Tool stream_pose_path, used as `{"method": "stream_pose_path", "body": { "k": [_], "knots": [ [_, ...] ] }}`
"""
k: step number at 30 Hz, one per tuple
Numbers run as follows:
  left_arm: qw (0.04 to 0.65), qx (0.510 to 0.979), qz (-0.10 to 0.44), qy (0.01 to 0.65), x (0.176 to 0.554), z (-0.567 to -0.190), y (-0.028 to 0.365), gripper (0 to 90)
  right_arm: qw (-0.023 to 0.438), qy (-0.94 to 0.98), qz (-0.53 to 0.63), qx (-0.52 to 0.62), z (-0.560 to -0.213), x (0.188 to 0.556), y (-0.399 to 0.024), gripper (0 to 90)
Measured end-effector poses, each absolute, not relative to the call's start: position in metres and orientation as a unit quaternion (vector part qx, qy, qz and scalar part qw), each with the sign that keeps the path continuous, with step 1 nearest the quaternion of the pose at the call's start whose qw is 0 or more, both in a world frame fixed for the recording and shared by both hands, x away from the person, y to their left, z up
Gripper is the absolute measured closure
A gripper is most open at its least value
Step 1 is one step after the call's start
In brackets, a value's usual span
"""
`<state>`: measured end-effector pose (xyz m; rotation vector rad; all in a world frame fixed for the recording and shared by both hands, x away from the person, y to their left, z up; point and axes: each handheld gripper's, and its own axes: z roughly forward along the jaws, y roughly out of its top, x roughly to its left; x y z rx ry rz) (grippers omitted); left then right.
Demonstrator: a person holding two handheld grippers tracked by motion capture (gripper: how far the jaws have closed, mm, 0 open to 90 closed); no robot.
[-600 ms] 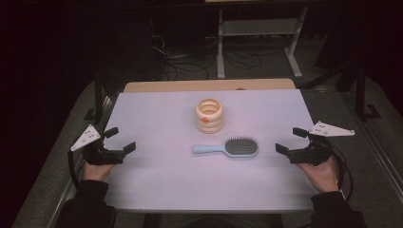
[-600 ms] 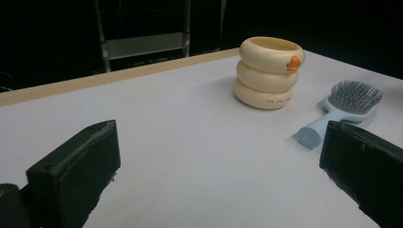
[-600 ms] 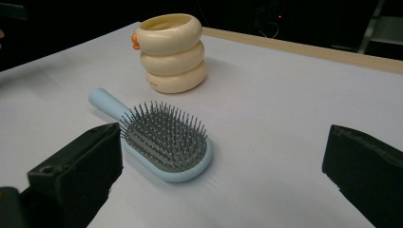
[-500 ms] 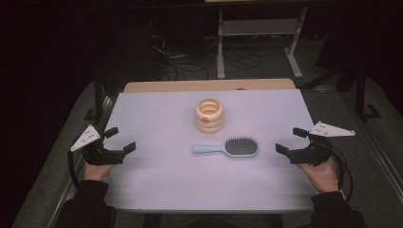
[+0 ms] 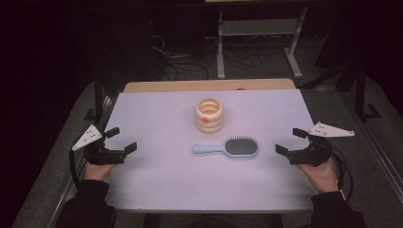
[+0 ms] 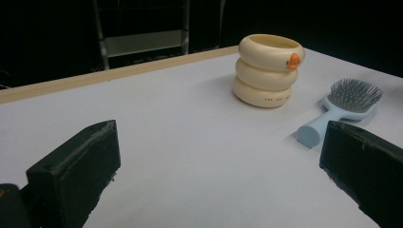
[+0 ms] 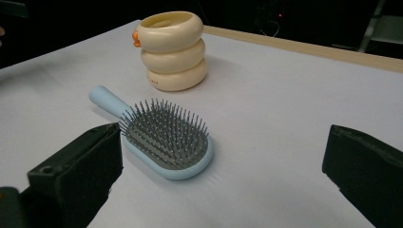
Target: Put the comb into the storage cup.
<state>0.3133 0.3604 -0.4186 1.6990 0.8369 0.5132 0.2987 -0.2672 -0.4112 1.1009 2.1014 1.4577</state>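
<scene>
At the left edge of the table (image 5: pixel 157 190) we see the left gripper (image 5: pixel 120 139), held low over the white surface with its jaws spread wide and nothing between them. Right of it, near the table's middle, we find a cream ringed cup (image 5: pixel 209 115), standing upright, built like three stacked rings with a small orange knob on its side. Just in front of the cup, apart from it, lies a light blue hairbrush (image 5: pixel 228 148), bristles up, its handle pointing toward the left gripper and its head toward the right one. At the right edge we see the right gripper (image 5: pixel 291 141), its jaws likewise fully apart and empty. In the right gripper view the hairbrush lies just ahead of the jaws, touched by neither.
</scene>
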Motion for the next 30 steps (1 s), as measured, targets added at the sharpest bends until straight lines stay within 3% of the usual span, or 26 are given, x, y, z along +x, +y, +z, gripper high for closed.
{"method": "stream_pose_path", "body": {
  "k": [30],
  "knots": [
    [0.53,0.762,0.212,0.306,0.327,-0.386,0.341,0.0,0.179,0.735,0.524,0.391,-0.41,0.292,-0.27,0.0]
  ]
}}
